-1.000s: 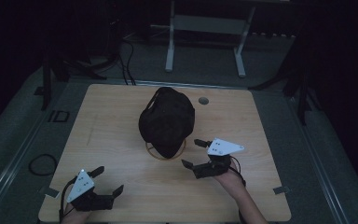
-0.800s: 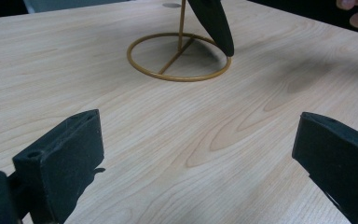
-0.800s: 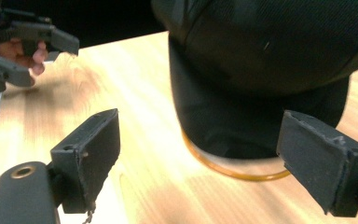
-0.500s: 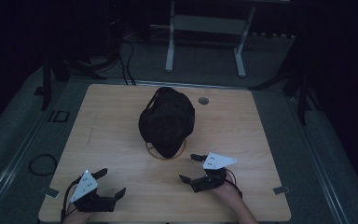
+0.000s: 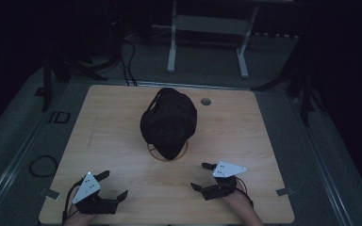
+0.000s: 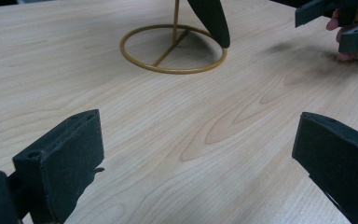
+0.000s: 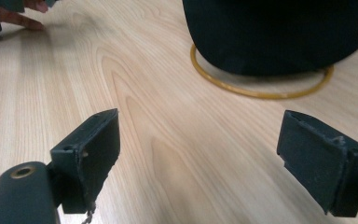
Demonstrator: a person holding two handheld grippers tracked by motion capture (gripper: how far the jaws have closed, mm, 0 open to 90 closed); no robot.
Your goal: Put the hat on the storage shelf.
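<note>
A black cap [image 5: 168, 121] hangs on a gold wire stand whose ring base [image 5: 154, 150] rests on the middle of the wooden table [image 5: 113, 132]. The ring [image 6: 172, 49] and the cap's brim tip [image 6: 212, 18] appear in the left gripper view; the cap [image 7: 279, 32] over the ring [image 7: 261, 88] appears in the right gripper view. My left gripper [image 5: 114, 183] is open near the front left corner. My right gripper [image 5: 202, 176] is open at the front right, below the cap. Nothing lies between either pair of jaws.
A round grommet hole [image 5: 205, 101] sits in the table behind the cap. A white metal frame [image 5: 207, 28] stands on the floor beyond the table, with cables [image 5: 122, 52] at the back left. A cable loop [image 5: 42, 165] lies on the floor at the left.
My right gripper has drawn back from beside the cap toward the table's front edge. My left gripper has barely shifted. Both stay open.
</note>
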